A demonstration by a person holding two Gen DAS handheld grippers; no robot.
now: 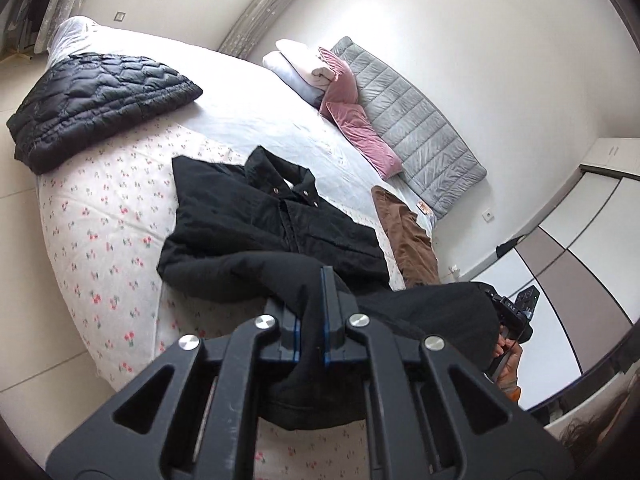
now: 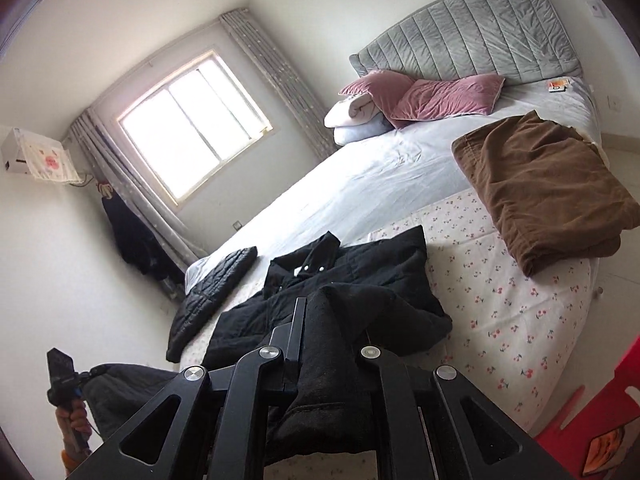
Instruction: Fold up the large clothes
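A black jacket lies collar-up on the bed's floral sheet. Its near hem is lifted off the bed and hangs between both grippers. My left gripper is shut on one part of this hem, with black fabric bunched between its blue pads. In the right wrist view the same jacket rises toward my right gripper, which is shut on another part of the hem. Cloth hides its right finger. Each view also shows the other gripper at its edge: the right gripper and the left gripper.
A folded dark quilted jacket lies at the bed's far left corner. A folded brown garment sits on the right. Pink pillows lean on the grey headboard. A wardrobe stands to the right. A red object is near the bed's corner.
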